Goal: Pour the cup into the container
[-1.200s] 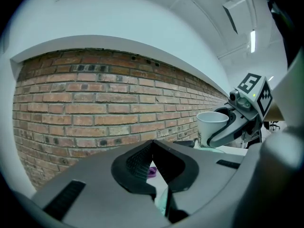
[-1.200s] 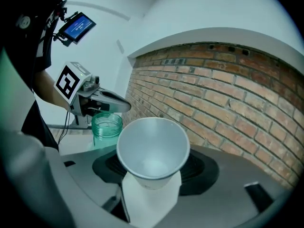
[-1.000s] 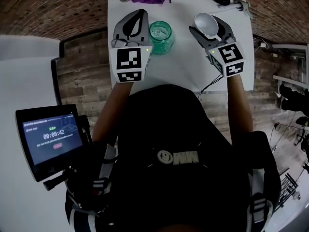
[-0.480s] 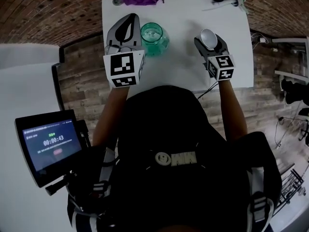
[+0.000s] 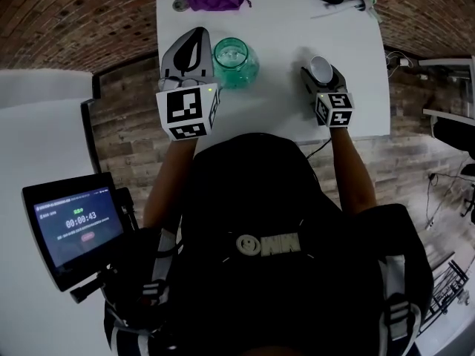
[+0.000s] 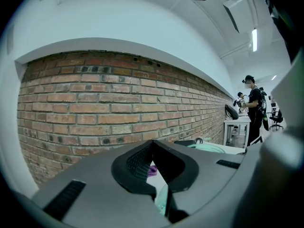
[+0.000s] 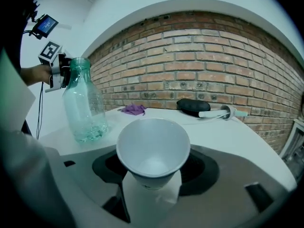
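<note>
The white cup point(image 7: 153, 148), judged light and crushable, is clamped low by the right gripper's point(image 7: 151, 186) jaws; the left gripper's point(image 5: 194, 39) jaws are closed, empty, beside the bottle point(image 5: 231, 59).

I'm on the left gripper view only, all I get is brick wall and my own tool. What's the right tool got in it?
Observer: The right tool is shut on a white cup, held roughly upright with its mouth open to the top.
Operator: Is that cup over the container?
Observer: No. The cup is off to the right of the green-tinted glass bottle, with bare white table between them. The bottle stands close beside the left tool, on that tool's right.
</note>
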Demonstrator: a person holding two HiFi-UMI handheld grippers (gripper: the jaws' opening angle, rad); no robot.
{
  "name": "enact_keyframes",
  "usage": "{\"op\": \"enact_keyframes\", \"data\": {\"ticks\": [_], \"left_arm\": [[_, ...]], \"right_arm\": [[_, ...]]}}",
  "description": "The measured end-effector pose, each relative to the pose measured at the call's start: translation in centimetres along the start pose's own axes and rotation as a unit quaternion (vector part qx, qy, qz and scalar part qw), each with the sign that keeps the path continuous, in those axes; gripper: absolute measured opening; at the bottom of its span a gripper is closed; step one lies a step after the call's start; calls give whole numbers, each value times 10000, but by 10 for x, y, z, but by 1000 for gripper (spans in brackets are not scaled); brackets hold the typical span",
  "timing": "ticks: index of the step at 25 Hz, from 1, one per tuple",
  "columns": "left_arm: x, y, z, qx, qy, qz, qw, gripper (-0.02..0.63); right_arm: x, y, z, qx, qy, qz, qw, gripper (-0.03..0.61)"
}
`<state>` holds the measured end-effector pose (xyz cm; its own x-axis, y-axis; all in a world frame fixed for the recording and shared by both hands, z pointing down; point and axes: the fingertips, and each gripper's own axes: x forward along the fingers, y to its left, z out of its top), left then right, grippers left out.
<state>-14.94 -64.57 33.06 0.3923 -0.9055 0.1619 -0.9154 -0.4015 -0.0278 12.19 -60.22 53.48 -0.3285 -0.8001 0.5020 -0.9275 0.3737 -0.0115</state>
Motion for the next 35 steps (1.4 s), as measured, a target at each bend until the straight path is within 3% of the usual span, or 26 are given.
{"op": "enact_keyframes", "data": {"ticks": [5, 11, 20, 35], "left_arm": [[-2, -6, -1, 36, 16, -41, 10000, 3], [-1, -5, -1, 44, 8, -86, 10000, 3], [-4, -5, 0, 11, -42, -61, 10000, 3], [-22, -9, -20, -243, 48, 18, 9997, 3]], "right_arm": [[-1, 2, -1, -54, -97, -28, 9999, 287], [6, 8, -19, -188, 288, 96, 9994, 295], [2, 16, -21, -152, 512, 434, 9976, 359], [-26, 3, -34, 78, 689, -61, 9976, 359]]}}
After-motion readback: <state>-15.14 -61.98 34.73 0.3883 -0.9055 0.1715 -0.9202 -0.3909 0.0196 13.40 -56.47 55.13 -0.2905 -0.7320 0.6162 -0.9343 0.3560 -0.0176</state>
